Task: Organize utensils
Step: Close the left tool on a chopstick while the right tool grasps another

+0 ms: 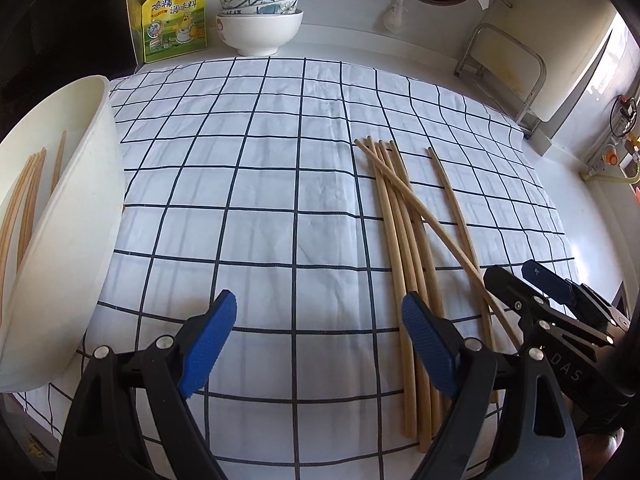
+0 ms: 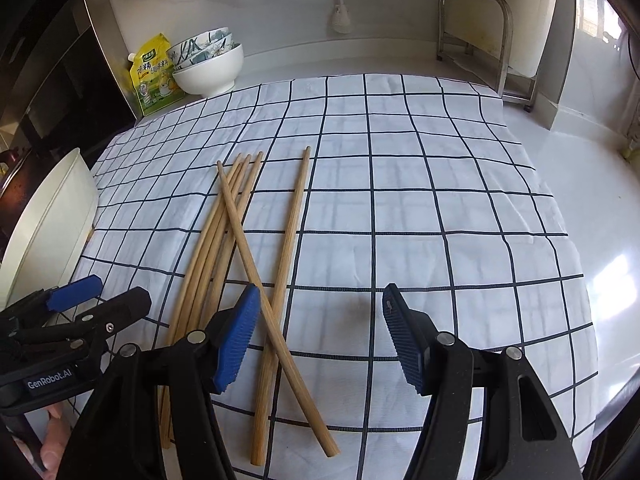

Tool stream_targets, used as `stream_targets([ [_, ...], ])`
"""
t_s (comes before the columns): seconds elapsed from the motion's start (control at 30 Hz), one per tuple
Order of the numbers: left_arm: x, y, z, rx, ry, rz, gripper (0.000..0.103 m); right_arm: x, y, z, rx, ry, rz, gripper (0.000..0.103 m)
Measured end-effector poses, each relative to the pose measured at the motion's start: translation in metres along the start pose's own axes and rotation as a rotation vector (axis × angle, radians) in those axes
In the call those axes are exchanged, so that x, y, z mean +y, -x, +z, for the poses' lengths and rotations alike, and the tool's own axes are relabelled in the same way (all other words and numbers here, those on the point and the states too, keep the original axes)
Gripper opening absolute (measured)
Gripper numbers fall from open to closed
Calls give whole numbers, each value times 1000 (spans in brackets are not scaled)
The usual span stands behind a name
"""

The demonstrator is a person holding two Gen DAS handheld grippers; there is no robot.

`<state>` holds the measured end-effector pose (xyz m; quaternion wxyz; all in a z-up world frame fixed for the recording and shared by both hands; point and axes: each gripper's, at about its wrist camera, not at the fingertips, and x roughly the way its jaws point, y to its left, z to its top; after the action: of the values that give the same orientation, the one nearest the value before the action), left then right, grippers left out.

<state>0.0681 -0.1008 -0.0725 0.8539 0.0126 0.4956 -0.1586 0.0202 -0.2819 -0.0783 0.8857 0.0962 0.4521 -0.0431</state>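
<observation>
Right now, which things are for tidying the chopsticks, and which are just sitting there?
For the job:
- loose chopsticks on the checked cloth
- white tub, some chopsticks already inside
- left gripper and right gripper, both open

Just sitting there:
- stacked bowls
- yellow seasoning pouch
- metal rack

we count six loose wooden chopsticks [image 2: 224,248] lying flat on the checked cloth [image 2: 400,200], long, pale brown and round. four lie close together, nearly parallel; a fifth crosses over them on a slant [image 1: 424,208], and the sixth [image 2: 286,264] lies a little apart beside them. more chopsticks [image 1: 24,196] rest inside the white container [image 1: 68,240] at the cloth's left edge, lying lengthwise side by side.
</observation>
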Motion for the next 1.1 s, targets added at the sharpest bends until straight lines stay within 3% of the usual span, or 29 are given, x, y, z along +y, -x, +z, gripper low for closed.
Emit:
stream_targets([
  [0.57,-9,-12,-1,20,-21,15,83,10,-10,-5,27,80,-59,61],
  [0.87,-18,-19,1,18,-63,76,84,3,-9,-6,23,61,-74,61],
  [0.97,-19,-18,0,8,-87,117,73,6,-10,-7,20,74,-85,61],
  [1.1,-18,-18,4,7,-85,115,58,13,-11,-7,14,102,-97,60],
])
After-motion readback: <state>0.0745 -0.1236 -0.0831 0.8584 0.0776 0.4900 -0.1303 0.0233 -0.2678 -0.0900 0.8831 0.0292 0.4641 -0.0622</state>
